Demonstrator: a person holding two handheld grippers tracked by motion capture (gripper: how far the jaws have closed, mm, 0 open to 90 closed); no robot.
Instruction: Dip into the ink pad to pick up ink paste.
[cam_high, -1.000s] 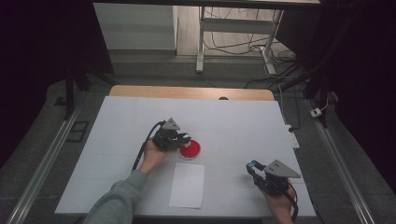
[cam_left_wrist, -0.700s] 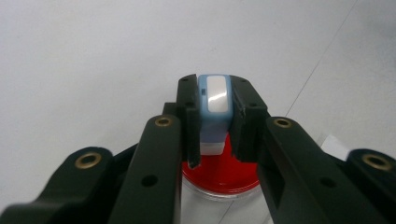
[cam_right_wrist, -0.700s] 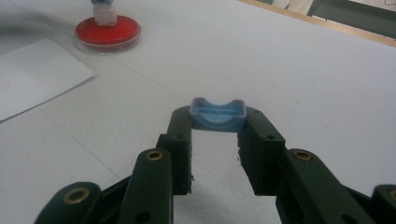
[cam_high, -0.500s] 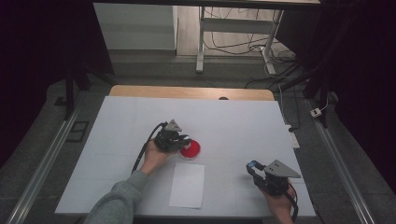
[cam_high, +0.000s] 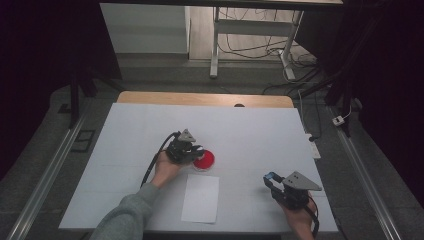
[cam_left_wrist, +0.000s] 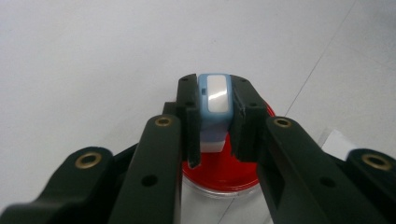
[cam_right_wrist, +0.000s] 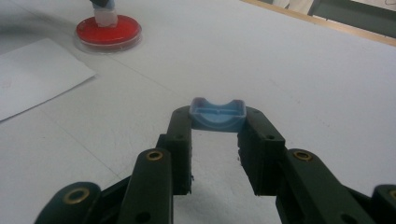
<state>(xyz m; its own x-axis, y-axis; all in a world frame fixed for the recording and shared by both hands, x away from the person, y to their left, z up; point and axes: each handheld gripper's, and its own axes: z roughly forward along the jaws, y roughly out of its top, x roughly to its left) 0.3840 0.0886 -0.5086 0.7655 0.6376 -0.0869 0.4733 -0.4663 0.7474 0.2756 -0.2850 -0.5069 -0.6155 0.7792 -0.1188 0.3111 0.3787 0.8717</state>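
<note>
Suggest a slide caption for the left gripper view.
Left gripper clamps a small blue-and-white stamp over a round red ink pad.

I find no readable text, label, brand, number or sign anywhere. The white paper sheet (cam_high: 200, 198) at 6 o'clock on the table (cam_high: 250, 130) looks blank from my high view. The blue-and-white piece (cam_left_wrist: 214, 100) between my left jaws has a plain face, no print legible.
</note>
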